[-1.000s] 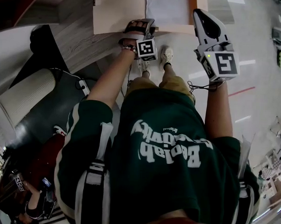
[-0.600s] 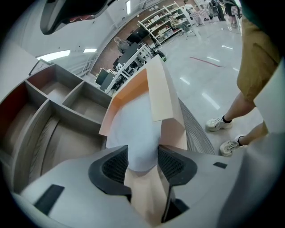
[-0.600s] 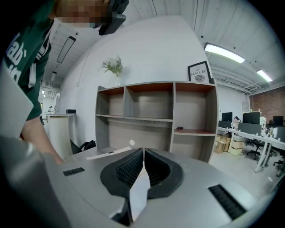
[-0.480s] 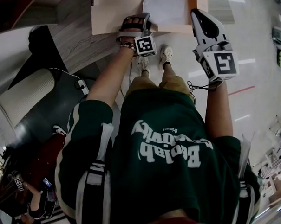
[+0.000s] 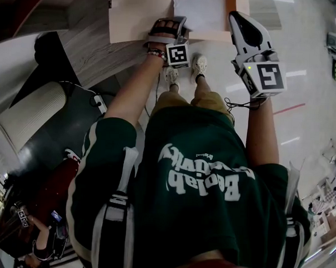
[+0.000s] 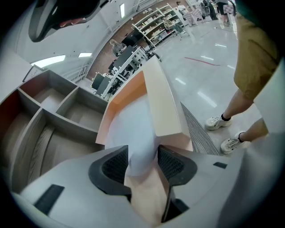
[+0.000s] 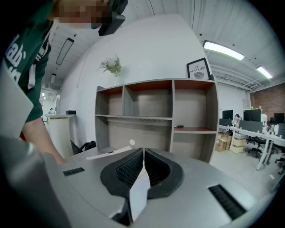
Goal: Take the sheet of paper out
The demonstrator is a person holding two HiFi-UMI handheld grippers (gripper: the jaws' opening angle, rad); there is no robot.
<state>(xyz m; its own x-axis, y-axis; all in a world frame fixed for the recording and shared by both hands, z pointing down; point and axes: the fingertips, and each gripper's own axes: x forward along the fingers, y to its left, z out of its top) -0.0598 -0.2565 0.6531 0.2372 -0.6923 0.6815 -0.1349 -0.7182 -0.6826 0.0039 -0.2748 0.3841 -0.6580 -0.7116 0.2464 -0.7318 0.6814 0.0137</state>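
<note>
A white sheet of paper [image 5: 198,7] lies in a pale wooden drawer [image 5: 140,13] at the top of the head view. My left gripper [image 5: 168,26] reaches to the drawer's front edge. In the left gripper view the jaws stand apart, and the near end of the paper [image 6: 133,129] lies in the gap of the left gripper [image 6: 142,162], over the drawer's peach floor. The drawer's side wall [image 6: 162,102] runs away on the right. My right gripper [image 5: 239,20] is held up beside the drawer, shut with nothing in it [image 7: 143,167].
A grey wooden shelving unit [image 7: 156,116] with open compartments [image 6: 49,111] stands behind the drawer. The person's shoes [image 5: 199,65] are on the shiny floor just below it. A white ribbed rounded object [image 5: 29,119] and a cable lie at the left.
My left gripper has shifted a little forward and to the right along the drawer's front edge. The right gripper has stayed nearly still.
</note>
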